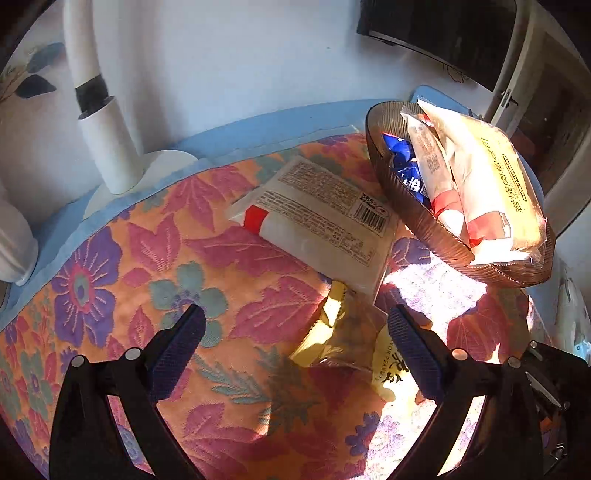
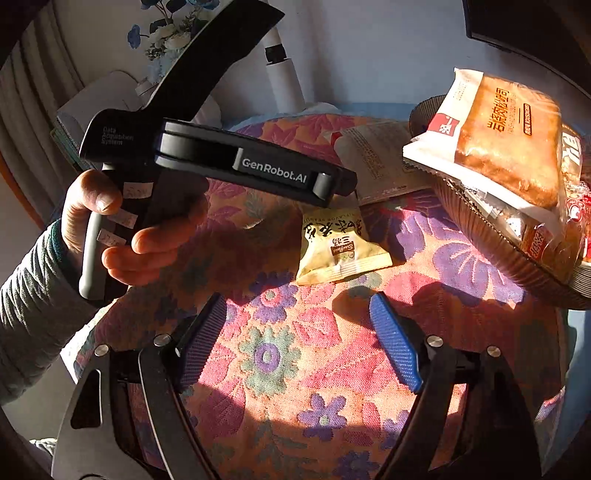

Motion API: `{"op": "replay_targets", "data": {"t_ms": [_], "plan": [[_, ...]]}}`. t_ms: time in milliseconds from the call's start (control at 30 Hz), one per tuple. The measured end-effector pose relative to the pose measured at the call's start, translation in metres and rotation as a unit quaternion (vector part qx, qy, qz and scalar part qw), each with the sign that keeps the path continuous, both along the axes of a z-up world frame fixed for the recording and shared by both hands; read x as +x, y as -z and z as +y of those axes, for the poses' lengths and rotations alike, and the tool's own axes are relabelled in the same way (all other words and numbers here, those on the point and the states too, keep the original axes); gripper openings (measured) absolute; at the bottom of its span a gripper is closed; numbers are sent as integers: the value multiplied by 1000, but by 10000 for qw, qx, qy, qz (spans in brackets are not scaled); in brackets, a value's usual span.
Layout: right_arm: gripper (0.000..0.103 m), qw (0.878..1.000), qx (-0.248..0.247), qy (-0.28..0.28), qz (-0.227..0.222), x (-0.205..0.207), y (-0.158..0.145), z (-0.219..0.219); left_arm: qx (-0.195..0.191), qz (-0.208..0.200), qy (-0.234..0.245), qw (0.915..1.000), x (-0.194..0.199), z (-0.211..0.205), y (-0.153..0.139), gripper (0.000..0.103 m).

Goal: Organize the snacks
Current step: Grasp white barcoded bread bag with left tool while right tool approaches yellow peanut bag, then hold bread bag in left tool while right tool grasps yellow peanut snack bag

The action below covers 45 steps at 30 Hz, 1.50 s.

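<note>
A small yellow peanut packet lies on the floral cloth, just inside my open left gripper, close to its right finger. It also shows in the right wrist view, ahead of my open, empty right gripper. A white snack pack lies face down behind it; it also shows in the right wrist view. A brown ribbed basket at the right holds bread packs and blue-wrapped snacks. The basket also shows in the right wrist view.
The floral cloth covers a round blue-edged table. A white lamp stand rises at the back left. The left gripper's body and the hand on it fill the left of the right wrist view. A dark screen is behind.
</note>
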State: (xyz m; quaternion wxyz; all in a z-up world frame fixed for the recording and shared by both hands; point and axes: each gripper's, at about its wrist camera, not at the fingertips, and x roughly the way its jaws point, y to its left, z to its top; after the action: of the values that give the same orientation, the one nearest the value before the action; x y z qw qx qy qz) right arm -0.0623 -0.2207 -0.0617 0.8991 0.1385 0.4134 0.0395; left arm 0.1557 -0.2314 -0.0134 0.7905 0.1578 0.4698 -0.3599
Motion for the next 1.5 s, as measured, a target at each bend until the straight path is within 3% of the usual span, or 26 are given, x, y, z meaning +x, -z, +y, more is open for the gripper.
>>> {"op": "replay_targets", "data": {"t_ms": [167, 300, 433, 600, 700, 833, 967, 1100, 1267, 1400, 1500], "plan": [[86, 9994, -251, 163, 170, 8, 5, -18, 467, -124, 357, 9982, 2, -51, 29, 98], [86, 9990, -324, 228, 225, 31, 10, -17, 444, -149, 244, 9986, 7, -53, 39, 98], [86, 9990, -302, 97, 309, 54, 16, -12, 455, -164, -93, 9988, 22, -19, 34, 98], [86, 9976, -658, -62, 227, 75, 12, 9, 483, -202, -1064, 9929, 55, 54, 28, 96], [88, 9960, -874, -116, 166, 88, 13, 16, 136, -36, -1084, 9940, 60, 77, 16, 96], [88, 9940, -1018, -392, 64, 94, 14, 16, -254, 214, -404, 9986, 57, 52, 0, 98], [88, 9928, -1021, -627, 55, 91, 11, 16, -51, 339, -351, 9988, 65, 3, 10, 98], [88, 9929, -585, -1029, -85, 69, 6, 14, 89, 518, -390, 9979, 77, -37, 23, 98], [89, 9929, -370, -1127, -97, 49, 6, 8, 516, 31, -352, 9980, 66, -58, 36, 96], [89, 9951, -476, -861, -116, 50, 6, 2, 618, -255, -247, 9975, 57, -67, 36, 76], [89, 9962, -417, -754, -114, 54, 0, -6, 593, -205, -279, 9976, 56, -52, 31, 74]]}}
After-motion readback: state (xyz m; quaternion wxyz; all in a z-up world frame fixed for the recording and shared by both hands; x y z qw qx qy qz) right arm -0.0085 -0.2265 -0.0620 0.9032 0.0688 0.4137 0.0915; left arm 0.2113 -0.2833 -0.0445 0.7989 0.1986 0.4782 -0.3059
